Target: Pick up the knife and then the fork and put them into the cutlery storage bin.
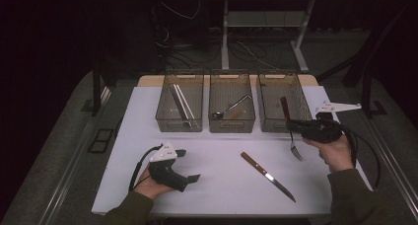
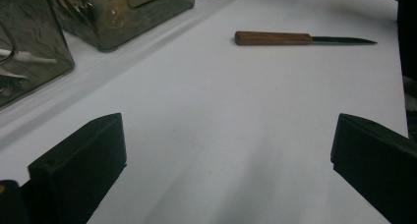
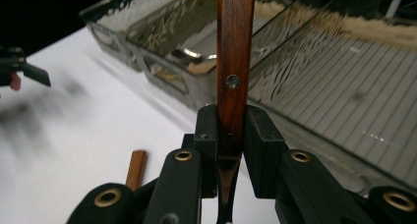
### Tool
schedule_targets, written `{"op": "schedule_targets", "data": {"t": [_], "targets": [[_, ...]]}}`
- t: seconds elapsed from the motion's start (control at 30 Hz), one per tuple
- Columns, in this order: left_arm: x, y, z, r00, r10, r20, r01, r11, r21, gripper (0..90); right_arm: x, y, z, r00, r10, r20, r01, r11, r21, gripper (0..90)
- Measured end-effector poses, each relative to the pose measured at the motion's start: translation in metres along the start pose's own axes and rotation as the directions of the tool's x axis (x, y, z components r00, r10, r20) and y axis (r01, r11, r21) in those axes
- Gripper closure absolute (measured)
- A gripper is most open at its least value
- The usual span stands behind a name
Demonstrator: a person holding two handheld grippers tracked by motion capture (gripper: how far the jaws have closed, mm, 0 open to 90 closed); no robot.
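The right gripper (image 1: pixel 296 124) clamps its jaws on a fork (image 1: pixel 290 131) beside the right-hand bin (image 1: pixel 305 102), while the left gripper (image 1: pixel 190 165) rests wide open on the bench (image 1: pixel 217 175).

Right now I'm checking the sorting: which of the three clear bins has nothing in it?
The right-hand clear plastic bin has nothing inside; the left bin holds white chopsticks, the middle bin a metal spoon.

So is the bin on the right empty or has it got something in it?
Empty: the right bin shows a bare ribbed floor; the fork is outside it.
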State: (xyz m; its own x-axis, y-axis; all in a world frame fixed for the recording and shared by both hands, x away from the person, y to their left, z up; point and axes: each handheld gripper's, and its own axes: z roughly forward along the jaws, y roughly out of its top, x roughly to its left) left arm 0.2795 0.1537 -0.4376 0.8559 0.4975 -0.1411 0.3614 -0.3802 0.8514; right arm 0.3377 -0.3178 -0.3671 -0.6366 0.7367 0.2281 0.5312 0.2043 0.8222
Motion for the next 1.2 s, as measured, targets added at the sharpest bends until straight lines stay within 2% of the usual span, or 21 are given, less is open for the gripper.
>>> {"op": "schedule_targets", "data": {"t": [0.1, 0.23, 0.4, 0.7, 0.83, 0.93, 1.03, 1.1, 1.2], "targets": [[0.002, -0.002, -0.001, 1.0000, -0.003, -0.001, 0.003, 1.0000, -0.005, 0.0, -0.002, 0.003, -0.003, 0.9999, -0.001, 0.013, 0.002, 0.9996, -0.027, 77.4], [0.006, -0.004, 0.000, 1.0000, -0.009, -0.004, 0.009, 0.9999, 0.011, 0.0, -0.005, 0.009, -0.005, 0.9992, -0.010, 0.038, 0.011, 0.9987, -0.049, 77.4], [0.006, -0.004, 0.000, 0.9999, 0.006, -0.010, -0.006, 0.9996, 0.029, 0.0, -0.008, 0.019, -0.006, 0.9971, -0.015, 0.074, 0.021, 0.9968, -0.078, 77.4], [0.007, -0.005, -0.001, 0.9999, 0.003, -0.012, -0.002, 0.9993, 0.038, 0.0, -0.019, 0.057, -0.007, 0.9896, -0.022, 0.142, 0.042, 0.9894, -0.139, 77.4], [0.006, -0.005, -0.001, 0.9999, 0.003, -0.012, -0.002, 0.9994, 0.033, 0.0, -0.027, 0.069, -0.005, 0.9866, -0.004, 0.163, 0.030, 0.9867, -0.160, 77.4], [0.006, -0.005, 0.000, 0.9999, 0.001, -0.012, -0.001, 0.9994, 0.035, 0.0, -0.034, 0.076, -0.002, 0.9827, 0.010, 0.185, 0.021, 0.9856, -0.167, 77.4], [0.006, -0.005, 0.000, 0.9999, 0.002, -0.013, -0.001, 0.9994, 0.034, 0.0, -0.041, 0.083, 0.003, 0.9756, 0.033, 0.217, 0.004, 0.9857, -0.168, 77.4], [0.006, -0.005, 0.000, 0.9999, 0.000, -0.012, 0.000, 0.9996, 0.030, 0.0, -0.047, 0.086, 0.009, 0.9667, 0.043, 0.252, -0.002, 0.9869, -0.161, 77.4], [0.006, -0.004, 0.000, 0.9999, 0.003, -0.012, -0.003, 0.9995, 0.032, 0.0, -0.055, 0.089, 0.018, 0.9609, 0.056, 0.271, -0.016, 0.9889, -0.147, 77.4]]}}
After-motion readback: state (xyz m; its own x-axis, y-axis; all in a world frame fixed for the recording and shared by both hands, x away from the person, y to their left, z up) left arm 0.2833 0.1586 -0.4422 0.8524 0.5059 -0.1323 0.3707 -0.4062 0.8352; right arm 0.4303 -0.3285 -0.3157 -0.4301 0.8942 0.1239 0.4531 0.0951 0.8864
